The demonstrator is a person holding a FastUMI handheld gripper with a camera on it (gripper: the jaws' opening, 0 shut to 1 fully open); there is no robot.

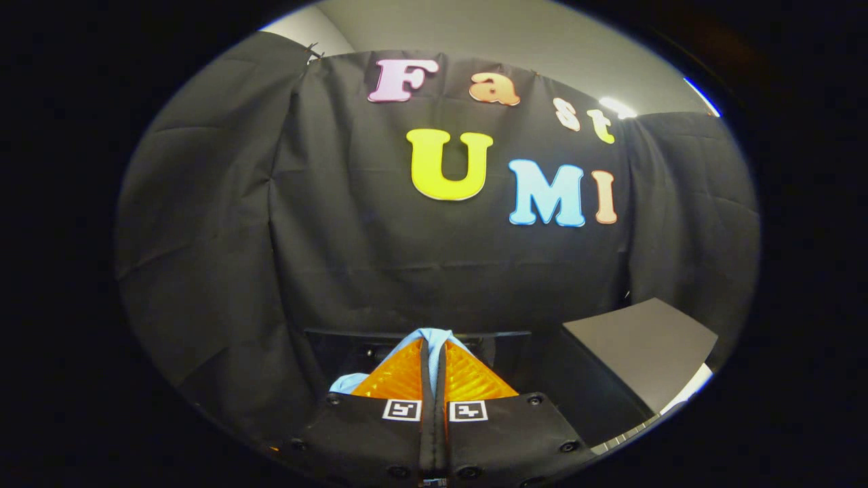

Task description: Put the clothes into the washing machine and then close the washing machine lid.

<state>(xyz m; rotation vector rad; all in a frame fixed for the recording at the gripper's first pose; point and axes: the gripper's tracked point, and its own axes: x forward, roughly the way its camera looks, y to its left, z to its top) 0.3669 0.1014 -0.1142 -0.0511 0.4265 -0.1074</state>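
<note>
Dim booth, one ceiling light (617, 107) glaring; edges bow with fisheye distortion.

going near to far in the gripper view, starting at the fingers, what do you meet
gripper, its fingers shut on the cloth → light blue cloth poking out past the fingertips → dark frame just beyond the cloth → black cloth wall at the back

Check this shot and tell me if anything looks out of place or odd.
Nothing looks damaged or spilled. The gripper jaws are shut on a light blue cloth, which bunches out past the tips and to one side, held up in front of the booth's black wall. A grey panel sits tilted off to the side.
</note>
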